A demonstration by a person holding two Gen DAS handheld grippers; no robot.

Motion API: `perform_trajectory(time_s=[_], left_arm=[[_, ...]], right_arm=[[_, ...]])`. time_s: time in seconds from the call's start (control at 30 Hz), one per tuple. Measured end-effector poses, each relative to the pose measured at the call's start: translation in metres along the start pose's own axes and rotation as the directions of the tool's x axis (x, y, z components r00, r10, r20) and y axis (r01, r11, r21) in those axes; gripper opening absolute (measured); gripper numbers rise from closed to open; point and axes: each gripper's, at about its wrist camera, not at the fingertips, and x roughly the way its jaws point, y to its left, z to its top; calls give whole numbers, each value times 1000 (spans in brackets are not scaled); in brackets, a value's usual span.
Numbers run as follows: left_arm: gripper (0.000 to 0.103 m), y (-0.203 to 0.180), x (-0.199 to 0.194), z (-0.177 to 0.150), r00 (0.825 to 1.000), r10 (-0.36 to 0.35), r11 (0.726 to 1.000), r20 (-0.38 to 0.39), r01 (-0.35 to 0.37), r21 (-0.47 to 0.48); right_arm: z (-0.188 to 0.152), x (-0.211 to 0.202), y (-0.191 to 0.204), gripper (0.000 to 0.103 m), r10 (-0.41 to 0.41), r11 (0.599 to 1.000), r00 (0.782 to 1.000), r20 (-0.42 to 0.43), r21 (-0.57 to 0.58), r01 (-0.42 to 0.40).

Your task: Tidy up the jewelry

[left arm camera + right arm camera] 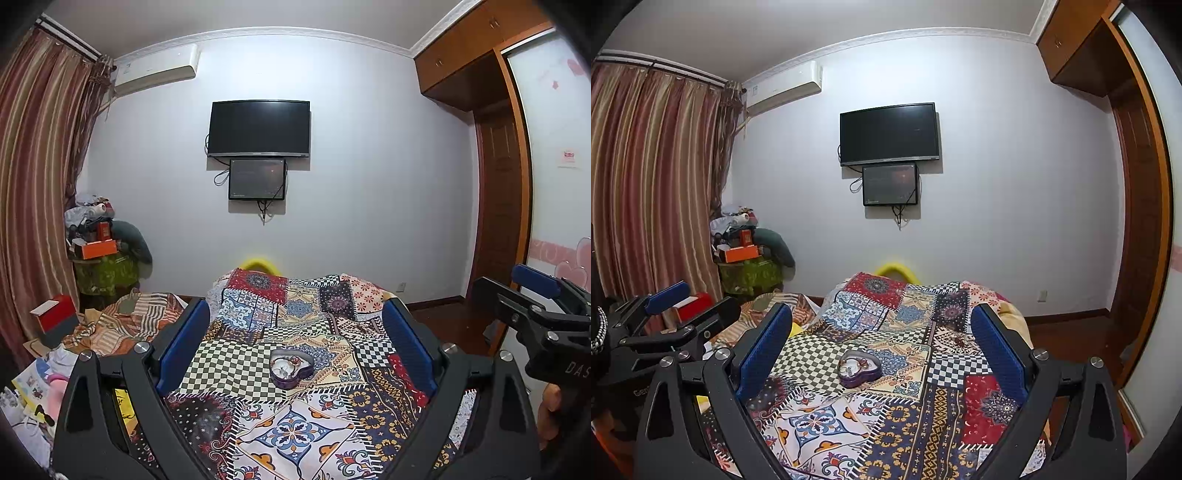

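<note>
A small purple heart-shaped jewelry box (290, 368) lies open on the patchwork bedspread (295, 424), with small jewelry pieces inside. It also shows in the right wrist view (859, 368). My left gripper (295, 343) is open and empty, held above the bed, with the box between its blue pads. My right gripper (881, 343) is open and empty too, with the box ahead and slightly left of centre. The right gripper shows at the right edge of the left wrist view (543, 306), and the left gripper at the left edge of the right wrist view (665, 325).
A striped cloth (129, 321) and a red and white box (55, 317) lie left of the bed. A cluttered pile (99, 243) stands by the curtain (37, 184). A TV (258, 127) hangs on the far wall. A wooden wardrobe (498, 147) is at right.
</note>
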Motion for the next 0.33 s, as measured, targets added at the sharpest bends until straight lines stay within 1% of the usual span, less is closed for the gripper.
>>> perform_trajectory(time_s=[0.33], left_arm=[[94,5,7,-5,1000,-1,1000,-13,1,-13]], right_arm=[[-4,7,-1,96,-4,1000,1000,-16,7,4]])
